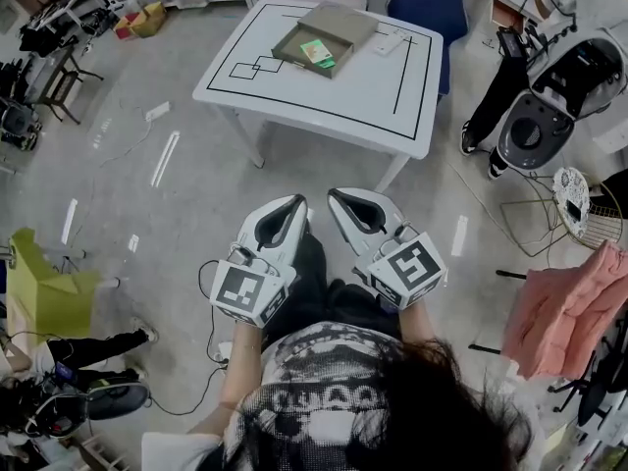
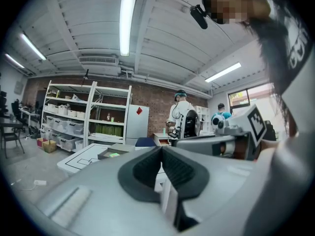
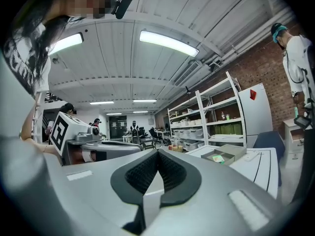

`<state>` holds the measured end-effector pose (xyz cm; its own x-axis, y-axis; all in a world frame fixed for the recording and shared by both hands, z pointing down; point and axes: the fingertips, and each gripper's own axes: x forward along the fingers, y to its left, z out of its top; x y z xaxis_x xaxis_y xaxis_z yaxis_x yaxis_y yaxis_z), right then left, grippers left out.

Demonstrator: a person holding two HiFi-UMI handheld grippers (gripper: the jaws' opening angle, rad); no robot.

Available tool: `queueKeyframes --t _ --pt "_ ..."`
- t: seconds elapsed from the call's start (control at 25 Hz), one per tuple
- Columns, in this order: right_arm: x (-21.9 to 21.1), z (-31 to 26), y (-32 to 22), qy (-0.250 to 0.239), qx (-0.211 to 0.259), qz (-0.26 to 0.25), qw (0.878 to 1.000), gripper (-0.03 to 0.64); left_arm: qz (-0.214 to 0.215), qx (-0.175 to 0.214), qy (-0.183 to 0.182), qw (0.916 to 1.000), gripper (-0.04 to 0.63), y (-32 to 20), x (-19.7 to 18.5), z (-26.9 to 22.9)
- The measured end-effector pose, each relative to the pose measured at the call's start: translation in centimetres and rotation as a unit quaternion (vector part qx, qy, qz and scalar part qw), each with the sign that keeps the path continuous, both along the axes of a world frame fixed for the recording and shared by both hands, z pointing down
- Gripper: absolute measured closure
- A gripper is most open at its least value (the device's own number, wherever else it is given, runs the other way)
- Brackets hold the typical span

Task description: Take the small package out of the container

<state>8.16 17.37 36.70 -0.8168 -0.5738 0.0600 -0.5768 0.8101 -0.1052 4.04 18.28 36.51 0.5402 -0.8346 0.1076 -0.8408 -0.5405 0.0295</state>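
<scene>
An open grey-brown box rests on the white table far ahead, with a small green package inside it. The box shows small in the left gripper view, and the box also shows at the right of the right gripper view. My left gripper and right gripper are held side by side close to my body, well short of the table. Both are shut with nothing between the pads.
A blue chair stands behind the table. A small white object lies right of the box. A person in dark trousers stands at the right by a robot base. Cables and a yellow bin sit on the floor at left.
</scene>
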Motion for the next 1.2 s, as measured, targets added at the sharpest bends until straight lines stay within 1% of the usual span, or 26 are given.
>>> queueKeyframes --t 0.28,0.44,0.56,0.76,1.0,1.2 --pt "-3.0 0.3 -6.2 0.007 -0.002 -0.002 1.000 0.627 0.008 0.002 0.004 1.0000 0.595 -6.5 -2.7 0.1" --pt "-5.5 0.1 -10.6 0.011 -0.007 0.002 1.000 0.627 0.017 0.000 0.000 0.9999 0.595 -11.0 -5.0 -0.2" --pt "-7.6 -0.2 -13.8 0.007 -0.013 0.006 1.000 0.627 0.025 0.001 0.002 0.9997 0.595 -14.6 -6.9 -0.6" --pt "-10.9 -0.4 -19.0 0.015 -0.021 0.017 1.000 0.627 0.046 -0.002 0.007 0.9989 0.595 -19.5 -9.8 -1.0" --pt "-14.4 -0.4 -24.3 0.026 -0.025 0.036 0.999 0.627 0.068 -0.006 0.006 0.9977 0.595 -23.9 -13.6 -0.8" --pt "-16.7 0.0 -27.3 0.031 -0.027 0.050 0.998 0.626 0.090 -0.013 0.005 0.9958 0.595 -26.7 -15.6 -0.2"
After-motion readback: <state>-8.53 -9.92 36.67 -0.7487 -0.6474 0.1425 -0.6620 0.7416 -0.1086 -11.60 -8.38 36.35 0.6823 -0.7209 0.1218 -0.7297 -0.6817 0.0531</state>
